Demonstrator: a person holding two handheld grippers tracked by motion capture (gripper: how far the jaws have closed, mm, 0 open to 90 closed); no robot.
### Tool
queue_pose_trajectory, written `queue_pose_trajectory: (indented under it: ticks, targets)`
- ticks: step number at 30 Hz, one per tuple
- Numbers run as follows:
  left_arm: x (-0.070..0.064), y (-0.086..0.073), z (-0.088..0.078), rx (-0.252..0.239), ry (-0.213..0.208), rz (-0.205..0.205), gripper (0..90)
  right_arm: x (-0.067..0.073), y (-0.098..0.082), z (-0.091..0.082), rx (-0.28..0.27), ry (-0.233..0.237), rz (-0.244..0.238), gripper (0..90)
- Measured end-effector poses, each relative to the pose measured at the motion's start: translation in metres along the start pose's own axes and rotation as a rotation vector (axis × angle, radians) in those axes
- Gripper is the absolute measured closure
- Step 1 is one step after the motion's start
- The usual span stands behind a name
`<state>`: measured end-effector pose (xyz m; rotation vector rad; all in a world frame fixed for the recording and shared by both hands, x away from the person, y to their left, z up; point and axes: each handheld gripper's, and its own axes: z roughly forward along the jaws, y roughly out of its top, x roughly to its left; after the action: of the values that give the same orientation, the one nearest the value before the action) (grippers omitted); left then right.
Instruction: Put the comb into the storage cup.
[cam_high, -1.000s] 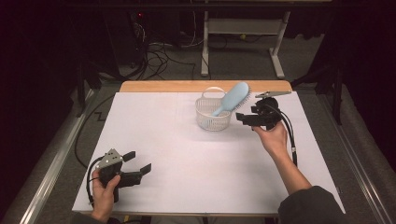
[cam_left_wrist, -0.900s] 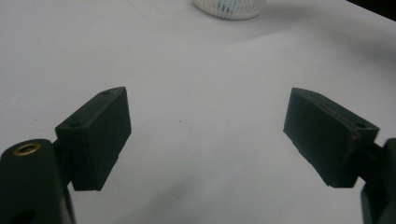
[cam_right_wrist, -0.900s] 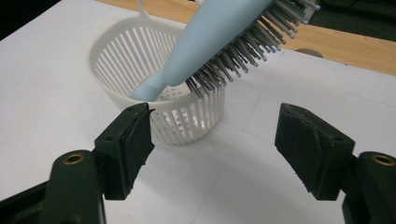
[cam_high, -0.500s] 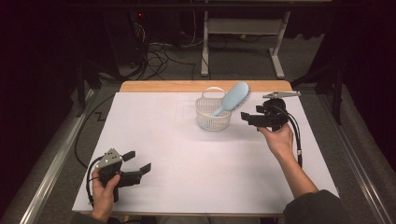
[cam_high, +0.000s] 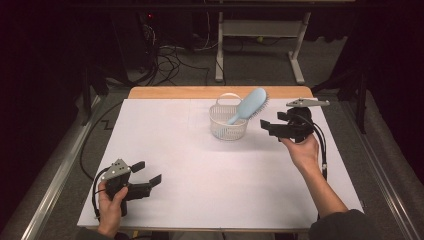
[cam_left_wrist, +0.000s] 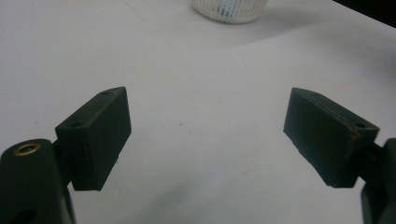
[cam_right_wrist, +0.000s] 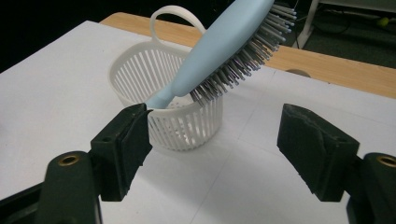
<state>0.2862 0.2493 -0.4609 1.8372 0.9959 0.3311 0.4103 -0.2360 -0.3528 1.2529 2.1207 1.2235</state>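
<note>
So there's a white slatted plastic basket (cam_high: 228, 122) with a loop handle sitting near the far edge of the white surface (cam_high: 200, 170), a bit right of the middle. A light blue hairbrush (cam_high: 248, 105) is stuck in it handle-down, leaning so its long axis tilts up toward the far right corner, bristles facing the right edge. The right gripper (cam_high: 266, 127) hangs just beside the basket on its right, jaws spread wide, holding nothing. The left gripper (cam_high: 147, 172) sits by the near left corner, also gaping, nothing in it. Wooden strip (cam_high: 165, 93) runs along the far edge.
</note>
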Motion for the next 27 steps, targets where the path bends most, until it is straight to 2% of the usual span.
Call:
queue_pose_trajectory:
  ticks: [5,9,13,22,27]
  targets:
    - [0.0,0.0,0.0,-0.006,-0.016,0.001,16.0,-0.001,-0.005,-0.007,-0.024,-0.015,-0.007,24.5]
    - [-0.001,0.0,-0.001,-0.016,-0.013,0.002,16.1,-0.004,-0.01,-0.012,-0.032,-0.034,0.0,23.2]
    - [-0.001,0.0,-0.001,-0.017,-0.012,-0.001,16.0,-0.006,-0.015,-0.017,-0.047,-0.021,0.017,23.1]
    - [0.0,0.0,0.0,-0.012,-0.006,-0.004,16.1,-0.009,-0.019,-0.03,-0.083,-0.027,0.018,21.9]
    - [0.0,0.001,0.0,-0.013,-0.001,-0.006,16.1,-0.01,-0.021,-0.033,-0.073,-0.043,0.019,20.8]
